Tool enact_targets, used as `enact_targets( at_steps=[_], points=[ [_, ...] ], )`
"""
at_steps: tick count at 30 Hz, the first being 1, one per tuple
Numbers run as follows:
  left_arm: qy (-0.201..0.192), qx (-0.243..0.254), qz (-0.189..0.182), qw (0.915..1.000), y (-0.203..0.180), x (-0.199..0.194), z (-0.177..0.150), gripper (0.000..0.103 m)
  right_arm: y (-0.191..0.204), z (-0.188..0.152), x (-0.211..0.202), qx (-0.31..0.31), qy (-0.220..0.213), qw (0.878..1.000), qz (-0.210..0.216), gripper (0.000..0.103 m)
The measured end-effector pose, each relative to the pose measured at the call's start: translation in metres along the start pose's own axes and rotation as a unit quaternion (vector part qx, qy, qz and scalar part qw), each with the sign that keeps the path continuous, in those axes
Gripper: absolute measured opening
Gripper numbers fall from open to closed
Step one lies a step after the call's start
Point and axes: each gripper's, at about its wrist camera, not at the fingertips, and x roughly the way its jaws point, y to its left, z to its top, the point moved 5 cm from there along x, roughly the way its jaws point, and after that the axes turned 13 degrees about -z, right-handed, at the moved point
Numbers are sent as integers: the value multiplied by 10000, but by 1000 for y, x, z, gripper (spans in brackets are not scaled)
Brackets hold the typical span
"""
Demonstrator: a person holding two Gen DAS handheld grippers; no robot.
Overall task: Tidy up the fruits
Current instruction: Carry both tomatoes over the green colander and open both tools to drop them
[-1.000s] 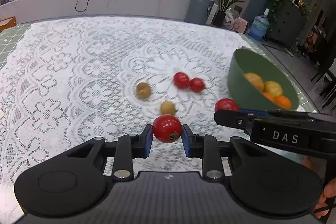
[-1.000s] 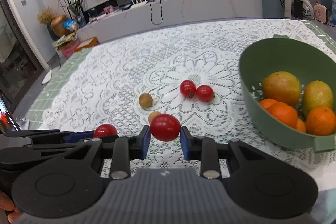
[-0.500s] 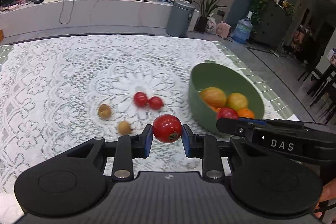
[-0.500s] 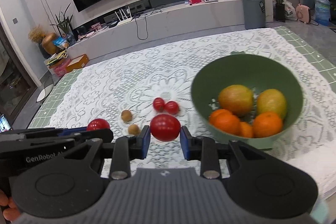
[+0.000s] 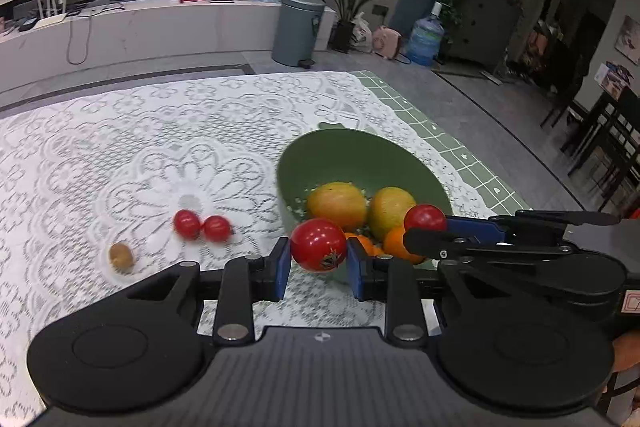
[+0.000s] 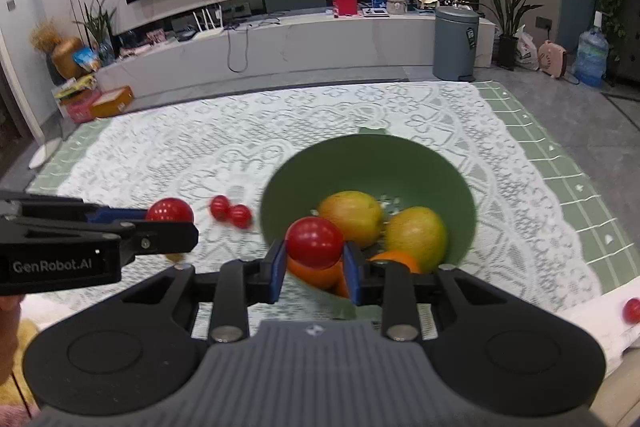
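Your left gripper is clamped on a red tomato at the green bowl's near rim; your right gripper pinches a second tomato over the bowl's fruit, ready for dropping in. The left gripper's side reads "GenRobot.AI" in the right view.
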Motion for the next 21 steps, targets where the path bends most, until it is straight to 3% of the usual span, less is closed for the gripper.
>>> enact_targets(
  at_steps=[21],
  points=[
    [594, -158, -178, 9979, 22, 76, 21, 33, -25, 18, 70, -507, 445, 9968, -435, 27]
  ],
)
